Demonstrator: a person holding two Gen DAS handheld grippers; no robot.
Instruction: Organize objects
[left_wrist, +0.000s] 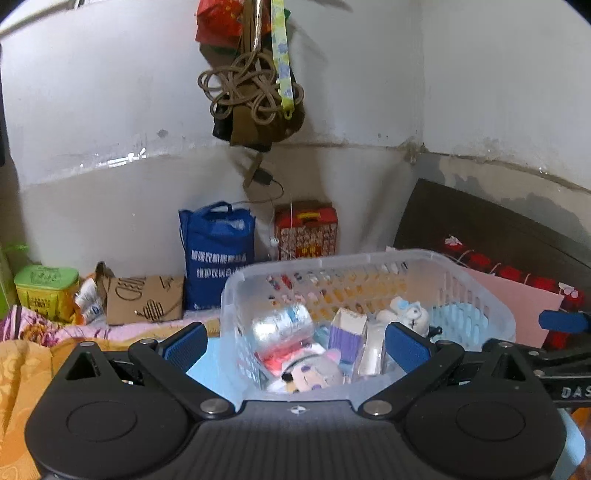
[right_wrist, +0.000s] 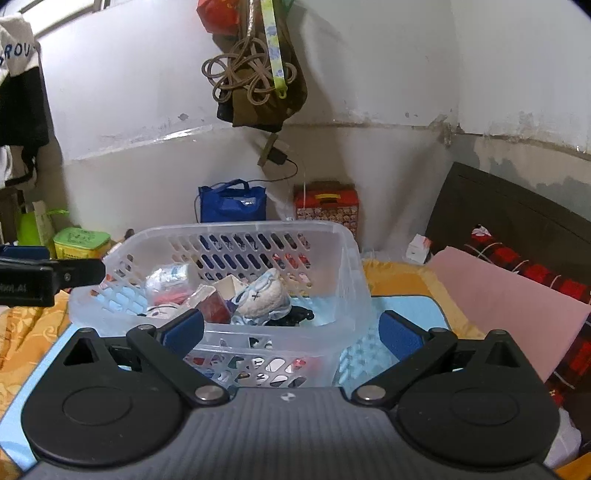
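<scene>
Basket (left_wrist: 480, 291) contents blur together; bag (left_wrist: 218, 258) lettering unreadable.

Both views close over basket (left_wrist: 369, 258)

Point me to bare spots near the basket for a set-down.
Free: the blue mat strip right of the clear basket, bordered by the pink sheet; that sheet is bare too. Inside, only the basket's right end is open; its left holds toys and packets. Back wall crowded: blue bag, red box.
</scene>
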